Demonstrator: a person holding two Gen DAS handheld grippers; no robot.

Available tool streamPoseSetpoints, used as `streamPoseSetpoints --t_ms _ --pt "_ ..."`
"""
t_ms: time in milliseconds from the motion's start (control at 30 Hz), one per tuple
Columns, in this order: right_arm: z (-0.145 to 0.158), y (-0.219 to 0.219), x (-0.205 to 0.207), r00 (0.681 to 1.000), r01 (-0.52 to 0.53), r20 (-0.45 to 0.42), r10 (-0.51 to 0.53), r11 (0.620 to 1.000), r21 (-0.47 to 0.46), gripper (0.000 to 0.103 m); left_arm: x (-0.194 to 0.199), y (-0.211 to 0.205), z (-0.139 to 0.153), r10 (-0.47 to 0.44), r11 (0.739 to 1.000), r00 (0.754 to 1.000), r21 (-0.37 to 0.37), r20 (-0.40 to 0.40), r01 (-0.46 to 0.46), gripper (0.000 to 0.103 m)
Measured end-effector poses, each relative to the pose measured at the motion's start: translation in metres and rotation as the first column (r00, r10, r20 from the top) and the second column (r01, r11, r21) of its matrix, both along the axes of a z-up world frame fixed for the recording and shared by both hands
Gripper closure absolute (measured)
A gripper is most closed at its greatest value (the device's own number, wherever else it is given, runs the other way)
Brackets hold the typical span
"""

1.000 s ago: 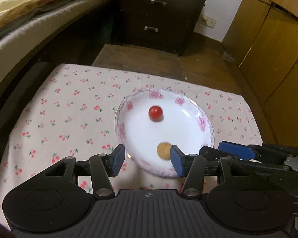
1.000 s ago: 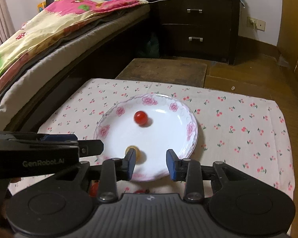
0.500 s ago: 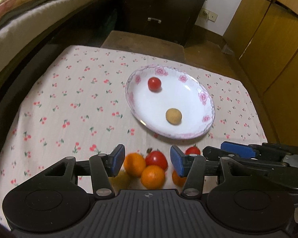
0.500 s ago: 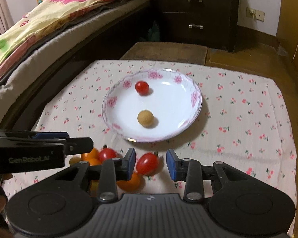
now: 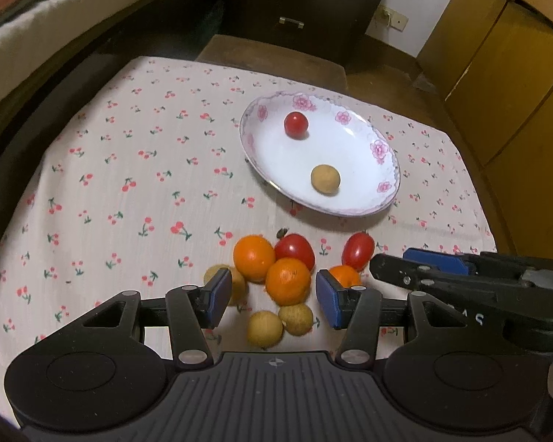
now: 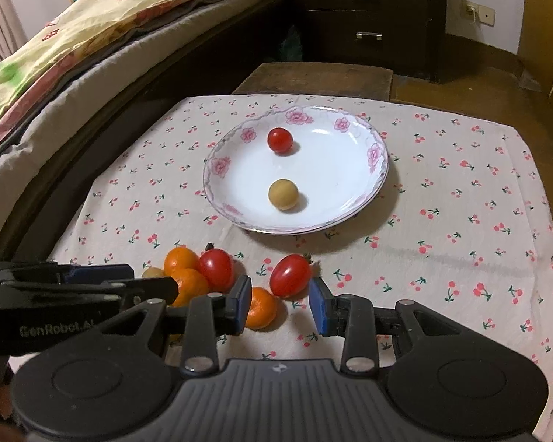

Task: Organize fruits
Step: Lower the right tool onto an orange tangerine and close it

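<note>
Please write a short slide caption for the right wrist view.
Open right tool over loose fruits; plate holds two.

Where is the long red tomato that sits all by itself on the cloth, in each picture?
Left wrist view: the oval tomato lies right of centre, just beyond the left claw's right finger, beside a small orange.
Right wrist view: the same tomato lies near centre, just ahead of the open right claw.
Shared landmark: the flowered plate, directly beyond the tomato in both.

Black grippers (image 5: 272, 296), blue-padded jaws, silver screws.
</note>
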State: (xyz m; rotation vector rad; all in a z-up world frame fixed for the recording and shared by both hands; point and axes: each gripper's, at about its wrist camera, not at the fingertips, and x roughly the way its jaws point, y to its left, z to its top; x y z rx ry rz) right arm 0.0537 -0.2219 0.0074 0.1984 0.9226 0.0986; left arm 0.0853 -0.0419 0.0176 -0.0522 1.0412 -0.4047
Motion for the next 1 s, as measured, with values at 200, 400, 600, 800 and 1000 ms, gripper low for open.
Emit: streamPoseSetpoints --t_ms 200,400,600,800,1000 --pt "-0.002 -0.002 0.000 1.000 0.001 -0.017 -0.001 0.999 0.037 0.068 -0.007 0.008 -0.003 0.008 1.000 1.000 0.010 -0.013 -0.008 0.044" --pt "-0.010 0.006 0.003 0.999 -0.013 -0.048 0.015 0.999 0.045 0.068 -0.006 0.020 -0.005 0.037 0.999 0.999 0.010 -0.026 -0.036 0.044" --pt "-0.015 0.015 0.011 0.997 -0.027 -0.064 0.032 0.997 0.075 0.068 -0.005 0.023 -0.006 0.032 0.999 0.999 0.006 -0.032 -0.032 0.044" --pt "-0.020 0.020 0.018 0.997 -0.036 -0.066 0.039 0.998 0.048 0.068 -0.005 0.023 -0.010 0.029 1.000 0.999 0.008 -0.040 -0.028 0.043" --pt "-0.025 0.016 0.024 0.997 -0.017 -0.071 0.019 0.999 0.034 0.067 -0.007 0.021 -0.013 0.015 1.000 0.999 0.014 -0.050 -0.014 0.041"
